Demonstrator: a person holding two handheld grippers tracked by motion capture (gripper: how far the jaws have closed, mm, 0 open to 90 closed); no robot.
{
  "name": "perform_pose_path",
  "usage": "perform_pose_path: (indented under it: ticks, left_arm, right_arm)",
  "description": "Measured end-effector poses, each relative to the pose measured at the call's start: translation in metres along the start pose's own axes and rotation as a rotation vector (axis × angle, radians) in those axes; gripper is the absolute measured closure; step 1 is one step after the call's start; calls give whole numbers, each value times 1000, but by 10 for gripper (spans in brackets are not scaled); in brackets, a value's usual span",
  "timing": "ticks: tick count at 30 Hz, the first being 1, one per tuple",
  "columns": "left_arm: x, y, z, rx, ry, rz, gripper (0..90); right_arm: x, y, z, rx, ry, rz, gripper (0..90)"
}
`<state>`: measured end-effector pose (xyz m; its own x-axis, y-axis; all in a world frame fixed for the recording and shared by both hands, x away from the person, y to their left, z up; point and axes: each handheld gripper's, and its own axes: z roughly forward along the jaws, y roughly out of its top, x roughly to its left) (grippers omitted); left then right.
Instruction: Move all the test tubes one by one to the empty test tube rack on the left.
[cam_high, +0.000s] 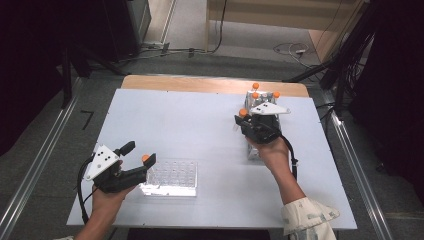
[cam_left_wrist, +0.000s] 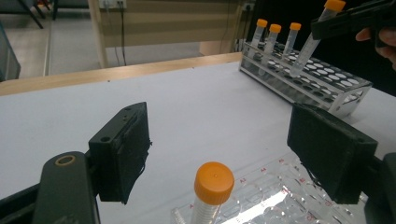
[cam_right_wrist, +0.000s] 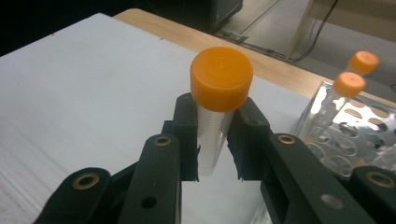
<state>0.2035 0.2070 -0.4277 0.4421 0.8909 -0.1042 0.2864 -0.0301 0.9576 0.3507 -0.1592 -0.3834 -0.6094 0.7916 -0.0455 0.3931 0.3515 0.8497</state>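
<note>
At the table's right side, right gripper (cam_right_wrist: 212, 154): jaws clamped on a clear tube with an orange cap (cam_right_wrist: 219, 79), gripping it just below the cap; the tube sticks up past the jaw tips.
Held tube, seen from the left gripper view: the tube (cam_left_wrist: 309, 44) hangs tilted in the jaws, its lower tip just above the near holes of the rack, not seated.
Right hand, high view: the right gripper (cam_high: 245, 120) sits over the near end of the rack, the orange cap at its left tip.
Tube rack (cam_left_wrist: 327, 79): silvery metal with rows of round holes, standing on the right half of the table, well apart from the left gripper.
Racked tubes (cam_left_wrist: 273, 39): three orange-capped tubes upright at the rack's far end.
Left gripper (cam_left_wrist: 219, 154): jaws wide apart, pressing on nothing.
Second tube (cam_left_wrist: 210, 193): orange-capped, upright between the open jaws, touching neither pad; its foot is out of frame, so its seat cannot be told.
Clear well plate (cam_high: 172, 177): flat on the table's near edge, just beside the left gripper (cam_high: 137, 155).
Table (cam_high: 175, 125): white top with a wooden strip along the far edge.
</note>
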Motion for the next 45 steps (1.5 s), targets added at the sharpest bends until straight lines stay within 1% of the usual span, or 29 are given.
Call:
perform_pose_path:
  ticks: [5, 7, 9, 15, 22, 25, 29, 34, 38, 42, 45]
  left_arm:
    - [-4, 5, 4, -8, -14, 3, 212]
    - [-6, 8, 7, -8, -19, 2, 212]
    - [-9, 11, 10, -3, -24, 5, 212]
    - [-16, 19, 23, 20, -32, 16, 213]
    - [-24, 27, 38, 23, -46, 24, 219]
    - [-26, 32, 43, 24, -55, 26, 221]
    - [-30, 37, 51, 27, -66, 34, 249]
    - [-36, 42, 61, 27, -83, 34, 250]
    - [-42, 46, 69, 28, -97, 42, 252]
    - [-47, 49, 76, 33, -109, 66, 277]
    - [-51, 50, 80, 36, -131, 63, 287]
  right_arm:
    - [10, -2, 4, 9, 26, -10, 719]
    - [14, -4, 5, 15, 37, -22, 719]
    - [18, -5, 7, 22, 46, -26, 719]
    - [32, -4, 9, 20, 83, -42, 719]
    - [46, -3, 12, 29, 123, -70, 719]
    - [51, -3, 12, 33, 135, -75, 719]
    - [56, -4, 13, 32, 154, -79, 719]
    - [62, -3, 14, 31, 173, -97, 719]
    - [67, -3, 16, 37, 184, -102, 719]
    - [70, -4, 16, 43, 194, -111, 718]
    - [73, -3, 17, 39, 203, -116, 718]
